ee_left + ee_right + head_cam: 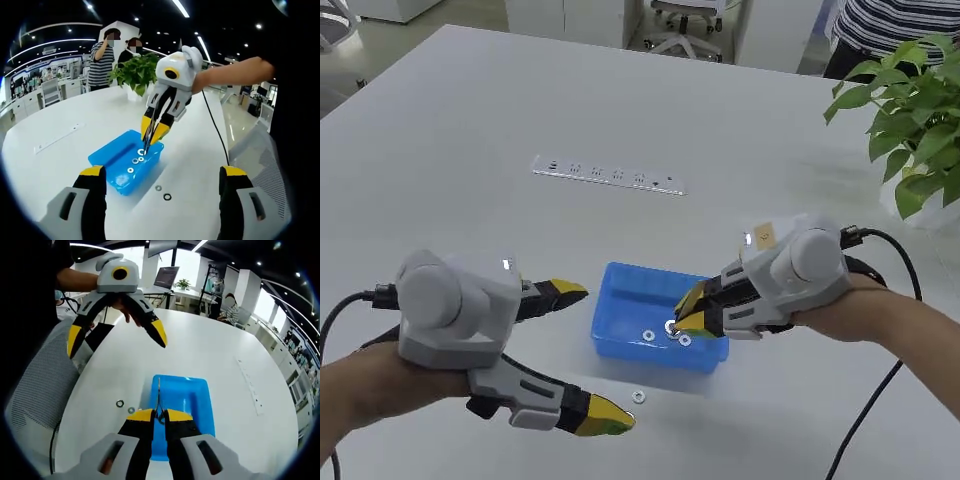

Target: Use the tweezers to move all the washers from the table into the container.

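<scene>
Three washers (649, 335) lie in the blue container (620, 285). Two loose washers (120, 403) lie on the tabletop (470, 130) just beside it, so the job looks over half done. The right tool (690, 310) is clamped narrow on the tweezers (158, 397), whose tips point down inside the container. The left tool (595, 355) hangs wide, holding nothing.
</scene>
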Available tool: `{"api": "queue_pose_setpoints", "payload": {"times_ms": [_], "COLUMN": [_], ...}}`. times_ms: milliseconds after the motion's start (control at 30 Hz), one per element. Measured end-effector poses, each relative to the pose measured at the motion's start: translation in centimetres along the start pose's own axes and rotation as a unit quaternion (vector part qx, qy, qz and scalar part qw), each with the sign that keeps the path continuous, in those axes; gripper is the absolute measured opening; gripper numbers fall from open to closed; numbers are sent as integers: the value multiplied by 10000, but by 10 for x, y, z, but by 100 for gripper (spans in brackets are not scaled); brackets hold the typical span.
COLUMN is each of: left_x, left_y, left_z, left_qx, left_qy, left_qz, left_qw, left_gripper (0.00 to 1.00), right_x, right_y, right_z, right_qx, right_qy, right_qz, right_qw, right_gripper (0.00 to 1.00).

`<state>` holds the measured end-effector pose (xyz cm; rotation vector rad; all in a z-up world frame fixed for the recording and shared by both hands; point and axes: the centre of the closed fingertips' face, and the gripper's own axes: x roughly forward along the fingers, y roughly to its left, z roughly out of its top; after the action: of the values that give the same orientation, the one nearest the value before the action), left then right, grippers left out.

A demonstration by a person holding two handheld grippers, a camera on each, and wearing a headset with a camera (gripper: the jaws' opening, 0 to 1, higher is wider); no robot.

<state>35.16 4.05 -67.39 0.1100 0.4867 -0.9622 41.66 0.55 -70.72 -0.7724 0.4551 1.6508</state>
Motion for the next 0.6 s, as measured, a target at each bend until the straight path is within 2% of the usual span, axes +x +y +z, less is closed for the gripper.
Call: {"api": "queue_pose_setpoints", "payload": {"times_ms": [333,600], "left_x": [-2,-2], "left_y": [6,12], "left_z": [-2,0], "left_qx": [8,0], "left_qy": [37,-11], "left_qz": [4,27], "left_qw": [10000,10000], "left_gripper": [99,99], "right_x": [13,23], "right_y": [-10,-13], "right_z": [-11,-20], "right_qx": [30,65], "right_qy": [26,86], "right_qz": [65,139], "right_qw": [10000,9998], "right_gripper": [9,9]}}
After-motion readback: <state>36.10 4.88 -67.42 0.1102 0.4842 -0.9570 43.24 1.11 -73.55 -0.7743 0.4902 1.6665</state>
